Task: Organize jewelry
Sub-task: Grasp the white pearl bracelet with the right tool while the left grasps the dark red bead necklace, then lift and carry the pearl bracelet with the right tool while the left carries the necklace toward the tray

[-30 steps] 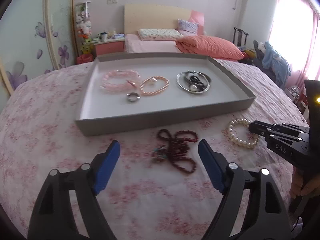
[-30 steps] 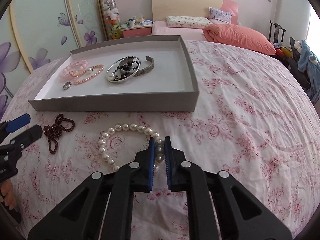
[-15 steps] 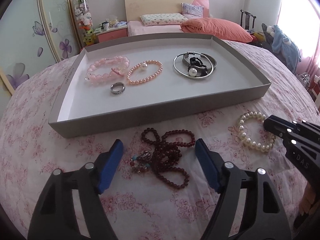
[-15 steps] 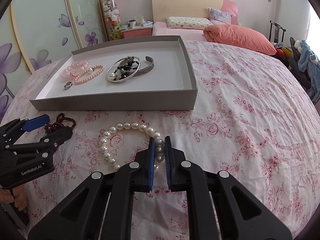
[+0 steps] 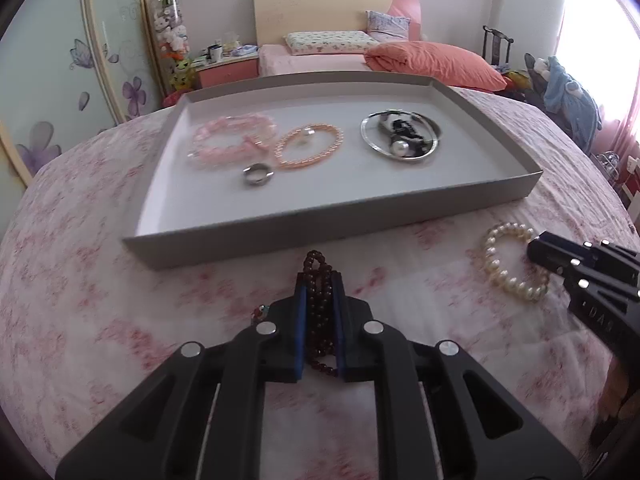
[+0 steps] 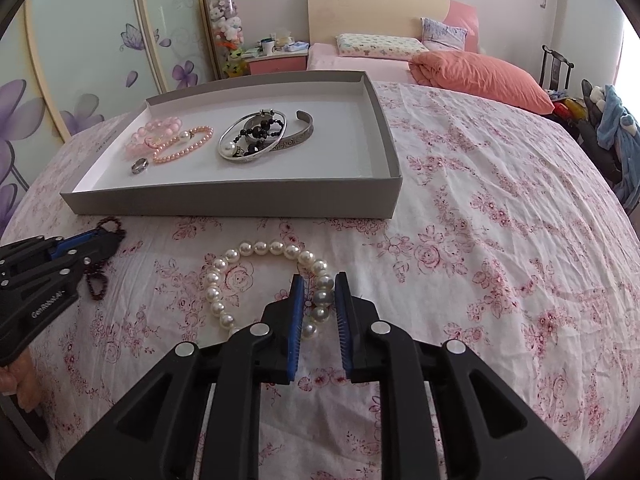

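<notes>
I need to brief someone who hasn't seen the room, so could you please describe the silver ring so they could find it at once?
Look in the shallow grey tray on the flowered bedspread. Toward its left end lie two pink bracelets; the silver ring sits just in front of them, nearest the tray's front wall. It is the only small plain metal band there.

**Tray far, two bracelets near, on the bed**

I see the shallow grey cardboard tray (image 6: 240, 200) lying on the pink-flowered bedspread (image 6: 480, 240). In it, from left to right: the pale pink bead bracelet (image 6: 156, 136), the peach pearl bracelet (image 6: 184, 146) with the small silver ring (image 6: 140, 165) just nearer, then the thin silver bangle (image 6: 252, 136) ringing black beads, and the engraved silver cuff (image 6: 298, 134). Near of the tray, the dark red bead string (image 5: 318, 304) lies left, between my left gripper's (image 5: 319, 280) pads; the white pearl bracelet (image 6: 260, 276) lies right, with my right gripper (image 6: 318, 280) astride it.
</notes>
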Demonstrator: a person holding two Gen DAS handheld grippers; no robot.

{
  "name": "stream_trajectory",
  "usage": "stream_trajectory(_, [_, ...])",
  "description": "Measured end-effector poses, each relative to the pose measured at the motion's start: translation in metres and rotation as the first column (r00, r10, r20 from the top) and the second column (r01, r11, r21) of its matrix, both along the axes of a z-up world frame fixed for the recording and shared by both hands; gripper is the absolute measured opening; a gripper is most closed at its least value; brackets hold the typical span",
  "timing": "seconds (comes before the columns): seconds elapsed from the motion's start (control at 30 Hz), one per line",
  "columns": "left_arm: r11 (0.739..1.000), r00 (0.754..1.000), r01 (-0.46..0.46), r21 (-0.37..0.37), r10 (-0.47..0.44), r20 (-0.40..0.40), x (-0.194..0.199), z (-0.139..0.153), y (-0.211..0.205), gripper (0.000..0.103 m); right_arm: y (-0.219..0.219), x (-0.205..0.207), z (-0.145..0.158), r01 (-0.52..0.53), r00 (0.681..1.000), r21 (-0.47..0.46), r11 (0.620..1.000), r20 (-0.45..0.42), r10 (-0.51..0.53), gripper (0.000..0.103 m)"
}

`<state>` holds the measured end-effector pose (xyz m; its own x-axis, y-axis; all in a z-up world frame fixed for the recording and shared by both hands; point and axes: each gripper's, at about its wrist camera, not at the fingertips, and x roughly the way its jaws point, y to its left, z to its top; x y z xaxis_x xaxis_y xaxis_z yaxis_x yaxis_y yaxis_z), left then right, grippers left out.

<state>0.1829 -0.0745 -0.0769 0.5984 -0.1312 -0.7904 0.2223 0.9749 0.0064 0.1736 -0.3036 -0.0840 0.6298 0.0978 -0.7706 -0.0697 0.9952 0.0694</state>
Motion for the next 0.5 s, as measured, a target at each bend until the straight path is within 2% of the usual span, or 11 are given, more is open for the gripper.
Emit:
stream_trajectory(0.2, [1.0, 1.0, -0.026, 0.012, 0.026, 0.002, -0.015, 0.001, 0.03, 0.013, 0.001, -0.001, 0.0, 0.001, 1.0, -0.006, 1.0, 0.001, -0.001, 0.019])
stream_trajectory(0.27, [0.999, 1.0, -0.027, 0.017, 0.027, 0.005, -0.018, 0.001, 0.034, 0.018, 0.002, -0.002, 0.0, 0.0, 1.0, -0.011, 1.0, 0.0, 0.0, 0.019])
stream_trajectory(0.3, [0.999, 1.0, -0.027, 0.024, 0.027, 0.008, -0.019, 0.0, 0.034, 0.026, 0.002, -0.002, 0.0, 0.0, 1.0, -0.011, 1.0, 0.0, 0.0, 0.019])
stream_trajectory(0.37, [0.999, 0.999, -0.03, 0.036, 0.03, 0.015, -0.021, 0.0, 0.033, 0.033, 0.002, -0.003, -0.001, 0.002, 1.0, -0.009, 1.0, -0.001, -0.002, 0.019])
stream_trajectory(0.43, [0.999, 0.999, -0.032, 0.029, 0.031, 0.015, -0.02, 0.0, 0.034, 0.033, 0.003, -0.004, -0.001, 0.0, 1.0, -0.013, 1.0, 0.001, 0.0, 0.019])
stream_trajectory(0.5, [0.999, 0.999, -0.03, 0.018, 0.03, 0.013, -0.021, 0.0, 0.036, 0.028, 0.004, -0.005, -0.001, -0.005, 1.0, -0.015, 1.0, 0.001, 0.005, 0.016])
